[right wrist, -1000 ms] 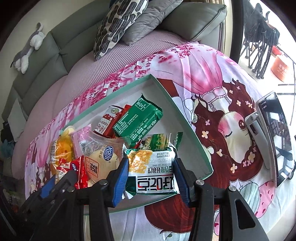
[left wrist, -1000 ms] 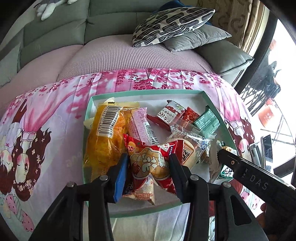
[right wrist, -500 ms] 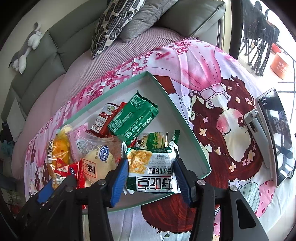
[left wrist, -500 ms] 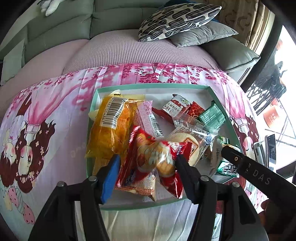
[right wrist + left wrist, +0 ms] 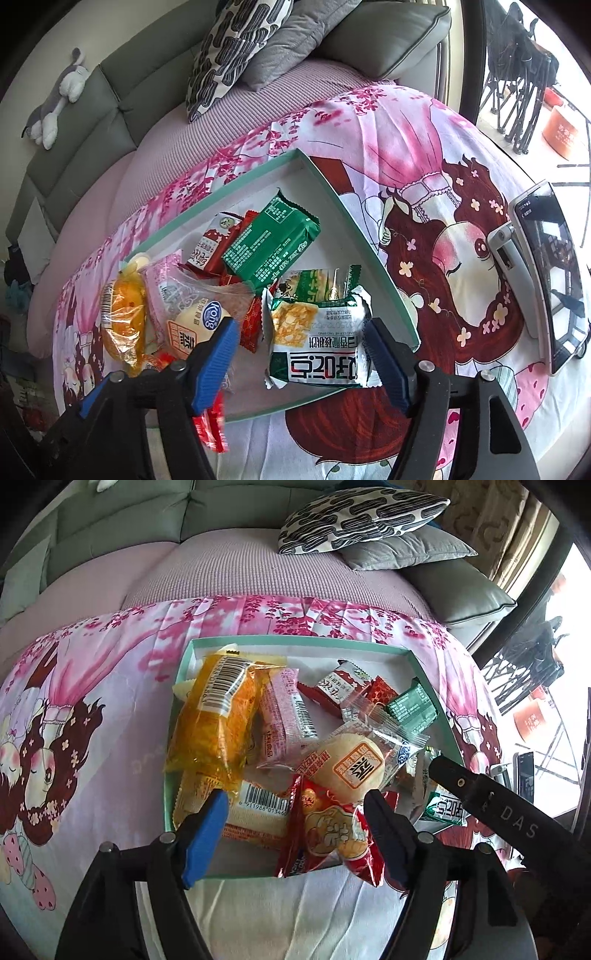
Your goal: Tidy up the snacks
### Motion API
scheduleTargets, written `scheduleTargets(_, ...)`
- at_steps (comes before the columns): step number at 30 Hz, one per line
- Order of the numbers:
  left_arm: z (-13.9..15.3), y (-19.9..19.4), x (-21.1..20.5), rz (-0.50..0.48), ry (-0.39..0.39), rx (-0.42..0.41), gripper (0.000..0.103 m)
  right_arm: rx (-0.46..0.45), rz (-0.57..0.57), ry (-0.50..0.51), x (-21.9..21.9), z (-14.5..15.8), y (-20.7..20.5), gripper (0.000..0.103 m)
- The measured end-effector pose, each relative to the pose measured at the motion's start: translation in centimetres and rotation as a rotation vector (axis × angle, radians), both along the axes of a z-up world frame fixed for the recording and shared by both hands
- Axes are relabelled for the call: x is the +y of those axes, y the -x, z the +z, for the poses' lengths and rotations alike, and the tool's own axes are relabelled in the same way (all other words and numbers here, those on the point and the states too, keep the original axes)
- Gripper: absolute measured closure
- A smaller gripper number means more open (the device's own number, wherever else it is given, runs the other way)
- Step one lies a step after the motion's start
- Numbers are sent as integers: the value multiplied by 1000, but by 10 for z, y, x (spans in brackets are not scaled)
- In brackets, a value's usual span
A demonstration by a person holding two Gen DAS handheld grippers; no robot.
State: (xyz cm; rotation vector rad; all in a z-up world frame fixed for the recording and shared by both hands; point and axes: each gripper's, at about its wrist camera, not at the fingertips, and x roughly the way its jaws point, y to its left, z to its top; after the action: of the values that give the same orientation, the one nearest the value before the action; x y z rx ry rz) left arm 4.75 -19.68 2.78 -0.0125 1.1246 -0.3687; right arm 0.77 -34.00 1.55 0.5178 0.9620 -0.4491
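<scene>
A shallow teal-rimmed tray [image 5: 295, 640] on a pink cartoon cloth holds several snack packets. My left gripper [image 5: 295, 834] hovers over the near rim with its jaws opening. A red snack packet [image 5: 328, 830] lies loose between them across the rim, close to the right finger and well clear of the left pad. My right gripper [image 5: 301, 360] is over the tray's [image 5: 354, 229] near right corner, jaws also opening. A green-and-white packet [image 5: 317, 343] rests flat in the tray between them, no longer squeezed. An orange bag [image 5: 214, 720], a wrapped bun [image 5: 351, 768] and a green packet [image 5: 269, 243] lie further in.
A phone on a stand [image 5: 543, 269] sits on the cloth to the right of the tray. Behind the tray is a sofa with a patterned cushion [image 5: 354, 517] and a plush toy [image 5: 55, 99]. A folding rack [image 5: 517, 66] stands by the window at the far right.
Both grippers' jaws have spread apart. The red packet slipped from the left gripper's hold down onto the tray's near rim. The green-and-white packet has been let go and lies in the tray.
</scene>
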Motion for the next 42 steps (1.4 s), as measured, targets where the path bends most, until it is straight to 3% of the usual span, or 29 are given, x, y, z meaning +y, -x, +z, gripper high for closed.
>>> scheduleTargets(6,6,-2,15,62,23,-6,26,3,18,16,4,0,-2,21)
scheduleTargets(8,7,-3,21,88,27,-10,21,-1,29,21,6,1,-3,18)
scheduleTargets(15,9,-7,44,173,25,-24,14,0,76,69,19,1,-10,1)
scheduleTargets(18,10,-9,57,204,26,-32,12,-4,87,84,23,2,-11,0)
scheduleTargets(20,10,-10,66,230,5,-54,4,-4,98,93,26,2,-12,0)
scheduleTargets(31,-1,0,118,337,-182,-75,4,-9,192,160,67,8,-15,0)
scheduleTargets(42,-7,32,145,325,-213,-69,4,-54,255,170,111,7,13,0)
